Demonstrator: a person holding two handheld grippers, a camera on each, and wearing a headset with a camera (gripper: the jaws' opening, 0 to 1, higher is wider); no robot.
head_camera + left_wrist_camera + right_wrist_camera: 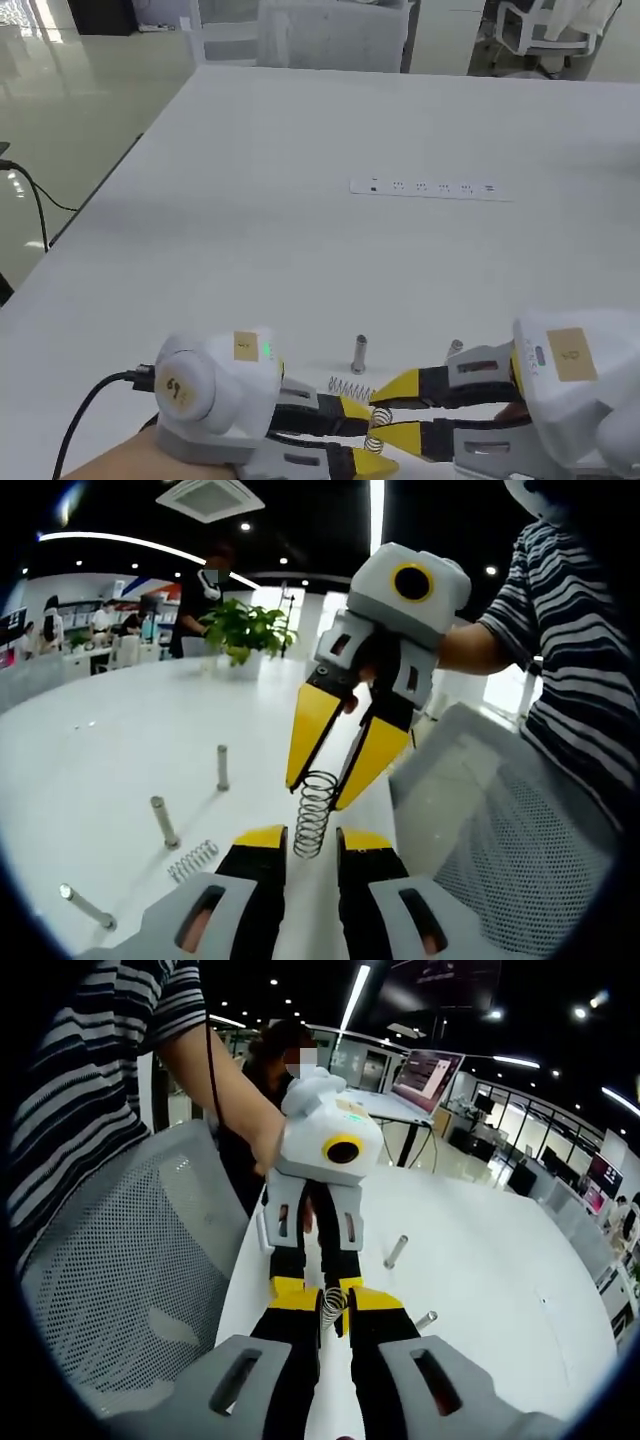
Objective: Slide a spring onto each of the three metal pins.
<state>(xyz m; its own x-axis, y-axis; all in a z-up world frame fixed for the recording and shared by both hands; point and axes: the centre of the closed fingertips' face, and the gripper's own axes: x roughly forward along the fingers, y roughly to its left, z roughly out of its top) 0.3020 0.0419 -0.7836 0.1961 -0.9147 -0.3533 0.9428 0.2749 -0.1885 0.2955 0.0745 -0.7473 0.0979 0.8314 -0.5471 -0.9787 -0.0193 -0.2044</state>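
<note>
A short metal spring point(377, 425) stands on end between both pairs of yellow-tipped jaws, just above the white table point(300, 250). From the left, my left gripper point(365, 432) is shut on its lower end point(308, 842). My right gripper point(392, 410) comes in from the right, its fingertips point(296, 770) pinching the upper coils. The right gripper view has the spring point(333, 1310) wedged between the right gripper's own tips. Another spring point(348, 388) lies loose on the table. Two pins point(360, 352) point(456, 348) stand just beyond. The left gripper view holds three pins point(222, 767) point(163, 820) point(85, 907).
A white power strip point(430, 188) lies across the table's middle. A grey mesh chair point(130, 1260) sits close against the near table edge. The holder's striped sleeve point(560, 610) is behind the right gripper. A potted plant point(245, 630) stands at the table's far end.
</note>
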